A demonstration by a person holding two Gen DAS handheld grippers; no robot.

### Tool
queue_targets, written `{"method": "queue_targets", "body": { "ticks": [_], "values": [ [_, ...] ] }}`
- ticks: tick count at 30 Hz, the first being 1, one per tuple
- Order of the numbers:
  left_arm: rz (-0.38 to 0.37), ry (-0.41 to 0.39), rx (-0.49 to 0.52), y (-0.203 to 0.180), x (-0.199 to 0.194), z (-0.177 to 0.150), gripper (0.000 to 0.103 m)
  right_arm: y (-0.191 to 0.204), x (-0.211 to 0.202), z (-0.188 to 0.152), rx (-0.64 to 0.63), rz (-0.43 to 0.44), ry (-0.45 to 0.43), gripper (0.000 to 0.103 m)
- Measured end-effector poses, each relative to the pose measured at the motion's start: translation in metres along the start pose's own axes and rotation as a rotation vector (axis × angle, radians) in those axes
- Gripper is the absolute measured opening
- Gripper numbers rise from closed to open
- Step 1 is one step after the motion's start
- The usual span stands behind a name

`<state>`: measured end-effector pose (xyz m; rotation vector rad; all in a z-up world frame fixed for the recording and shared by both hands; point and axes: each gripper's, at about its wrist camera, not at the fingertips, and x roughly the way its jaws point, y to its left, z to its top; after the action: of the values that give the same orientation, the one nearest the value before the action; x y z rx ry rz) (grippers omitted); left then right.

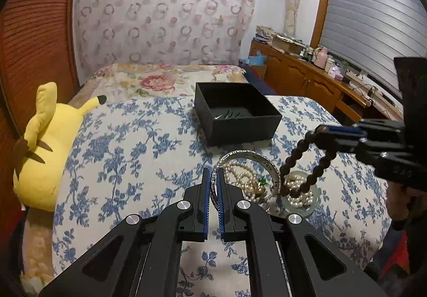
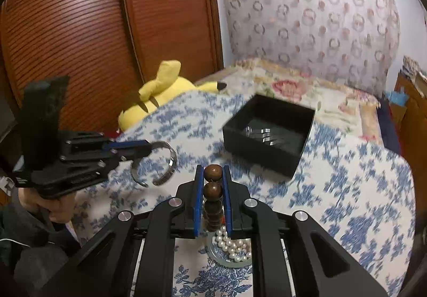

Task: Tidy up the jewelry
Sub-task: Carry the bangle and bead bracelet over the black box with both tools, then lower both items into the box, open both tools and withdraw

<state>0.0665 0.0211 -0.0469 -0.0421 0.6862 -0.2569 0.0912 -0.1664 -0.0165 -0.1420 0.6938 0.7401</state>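
In the left wrist view my left gripper (image 1: 213, 171) is shut on the rim of a silver bangle (image 1: 250, 157), held above the blue-flowered cover. My right gripper (image 1: 317, 130) comes in from the right, and from it a brown bead bracelet (image 1: 293, 161) hangs in a loop over a small glass dish (image 1: 312, 207) of pearls (image 1: 301, 198). The right wrist view shows the right gripper (image 2: 212, 167) shut on the brown beads (image 2: 212, 173), lifted above the pearls (image 2: 234, 245). At its left the left gripper (image 2: 149, 147) holds the bangle (image 2: 170, 163). An open black box (image 2: 293, 161) lies beyond.
The black box (image 1: 240, 134) holds a few shiny pieces. More pearl strands with a green stone (image 1: 261, 181) lie beside the dish. A yellow plush toy (image 1: 45, 142) rests at the bed's left edge. A wooden sideboard (image 1: 307, 75) with clutter runs along the right.
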Motion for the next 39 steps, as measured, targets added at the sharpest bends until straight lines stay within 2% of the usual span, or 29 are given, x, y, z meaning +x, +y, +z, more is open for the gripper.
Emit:
{"method": "queue_targets", "body": {
  "ticks": [9, 19, 26, 33, 39],
  "values": [
    [0.000, -0.033, 0.047, -0.015, -0.002, 0.017, 0.004, -0.007, -0.018, 0.027, -0.051, -0.037, -0.067, 0.015],
    [0.008, -0.048, 0.074, -0.021, 0.014, 0.042, 0.004, -0.054, 0.001, 0.066, -0.028, -0.095, -0.109, 0.015],
    [0.019, -0.046, 0.056, -0.016, 0.041, 0.067, 0.004, -0.090, 0.026, 0.085, 0.033, -0.107, -0.113, 0.015],
    [0.041, 0.002, 0.037, -0.011, 0.081, 0.081, 0.004, -0.107, 0.040, 0.088, 0.060, -0.114, -0.116, 0.015],
    [0.041, 0.043, 0.024, -0.010, 0.111, 0.086, 0.005, -0.112, 0.050, 0.085, 0.085, -0.086, -0.109, 0.015]
  ]
}}
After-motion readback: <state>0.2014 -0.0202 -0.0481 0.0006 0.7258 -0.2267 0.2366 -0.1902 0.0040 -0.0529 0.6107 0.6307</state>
